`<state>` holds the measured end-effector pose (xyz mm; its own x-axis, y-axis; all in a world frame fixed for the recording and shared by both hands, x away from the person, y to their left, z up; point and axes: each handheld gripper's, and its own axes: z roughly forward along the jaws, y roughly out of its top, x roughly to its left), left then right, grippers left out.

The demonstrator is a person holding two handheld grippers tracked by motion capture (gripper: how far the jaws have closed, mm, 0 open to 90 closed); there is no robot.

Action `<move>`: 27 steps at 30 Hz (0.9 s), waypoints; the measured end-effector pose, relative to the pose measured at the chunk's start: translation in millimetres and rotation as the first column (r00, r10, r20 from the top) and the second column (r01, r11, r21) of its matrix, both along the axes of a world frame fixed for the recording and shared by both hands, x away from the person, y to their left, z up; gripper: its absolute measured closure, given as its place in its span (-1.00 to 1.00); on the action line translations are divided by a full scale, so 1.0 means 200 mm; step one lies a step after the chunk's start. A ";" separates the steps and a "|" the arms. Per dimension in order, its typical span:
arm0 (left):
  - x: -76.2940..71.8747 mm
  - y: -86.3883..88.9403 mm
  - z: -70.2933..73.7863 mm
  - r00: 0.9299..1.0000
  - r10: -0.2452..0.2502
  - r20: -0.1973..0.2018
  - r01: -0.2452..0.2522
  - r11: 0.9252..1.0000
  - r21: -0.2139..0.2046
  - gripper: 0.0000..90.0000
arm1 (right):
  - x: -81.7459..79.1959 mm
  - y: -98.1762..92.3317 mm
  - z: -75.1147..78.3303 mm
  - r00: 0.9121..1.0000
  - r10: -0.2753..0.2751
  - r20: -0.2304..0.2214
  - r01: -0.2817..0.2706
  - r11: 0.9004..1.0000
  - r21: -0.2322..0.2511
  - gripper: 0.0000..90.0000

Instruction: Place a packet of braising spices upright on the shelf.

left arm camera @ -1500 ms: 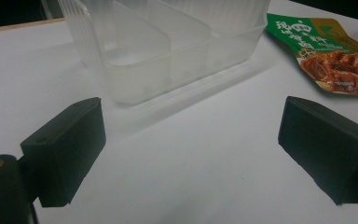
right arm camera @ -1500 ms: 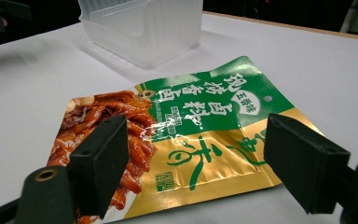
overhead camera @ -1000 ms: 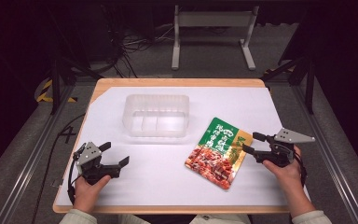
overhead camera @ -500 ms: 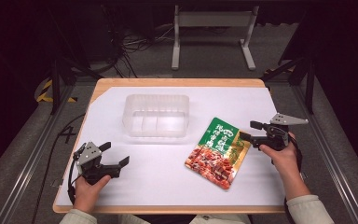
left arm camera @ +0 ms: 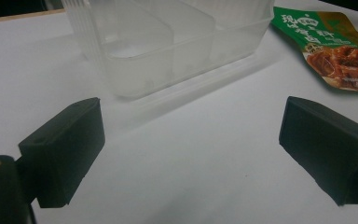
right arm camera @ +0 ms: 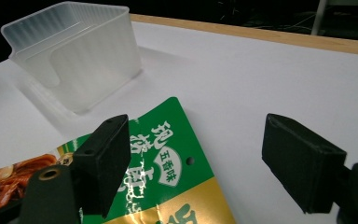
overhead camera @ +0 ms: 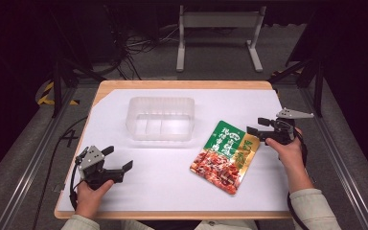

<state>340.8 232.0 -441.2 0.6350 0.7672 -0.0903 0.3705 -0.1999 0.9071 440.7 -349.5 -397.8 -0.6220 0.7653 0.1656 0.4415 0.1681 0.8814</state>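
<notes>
We are at the very start of the pick: the green and gold food pouch (overhead camera: pixel 226 156) lies flat on the white tabletop (overhead camera: pixel 268 103), untouched, and nothing sits in the clear plastic container (overhead camera: pixel 161 118) yet. Our right gripper (overhead camera: pixel 258 126) has its fingers (right arm camera: pixel 103 158) spread wide, having just been opening over the last moment, and nothing is caught between them. In the right gripper view the pouch's green top end lies just below and ahead of those fingers, one of them over its green panel and the other over bare tabletop beside the pouch's edge. We judge the approach to be mostly made, but the grasp itself is not: the fingers have yet to come down around the pouch's edge and close on it.

Our left gripper (overhead camera: pixel 119 160) rests low on the near side of the tabletop, its fingers (left arm camera: pixel 67 147) also wide apart and empty. Ahead of them, in the left gripper view, stands the container, apart from the fingertips, with the pouch farther off to one side.

What is left, as we read it, is nearly everything: closing on the pouch, lifting it clear, carrying it across to the container that stands just beyond it, and letting it go inside one of the compartments.
</notes>
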 end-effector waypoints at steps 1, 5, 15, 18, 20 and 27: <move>0.00 0.00 0.00 1.000 0.000 0.000 0.000 1.000 0.000 -0.83 | 0.00 0.00 0.00 1.000 0.000 0.000 0.000 1.000 0.000 -0.46; 0.00 0.00 0.00 1.000 0.004 0.002 -0.004 1.000 0.002 -0.83 | 0.02 0.00 -0.03 1.000 -0.010 -0.019 0.009 1.000 -0.015 -0.47; 0.00 0.00 0.00 1.000 0.005 0.001 -0.005 1.000 0.002 -0.83 | 0.05 -0.01 -0.12 0.995 -0.011 -0.098 0.007 0.999 -0.044 -0.47; 0.00 0.00 0.00 1.000 0.005 0.000 -0.005 1.000 0.002 -0.83 | 0.06 -0.01 -0.14 0.992 -0.005 -0.128 -0.002 0.999 -0.054 -0.46; 0.00 0.00 0.00 1.000 0.006 0.000 -0.006 1.000 0.002 -0.83 | 0.06 0.00 -0.15 0.988 -0.001 -0.155 -0.009 0.998 -0.059 -0.45; 0.00 0.00 0.00 1.000 0.005 0.001 -0.005 1.000 0.006 -0.83 | 0.07 0.00 -0.19 0.975 0.010 -0.222 -0.026 0.997 -0.070 -0.41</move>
<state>340.5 232.3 -440.9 0.6312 0.7709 -0.0851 0.3706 -0.2034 0.9063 454.5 -349.4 -436.4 -0.5900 0.7691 0.2457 0.6205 0.2372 0.7475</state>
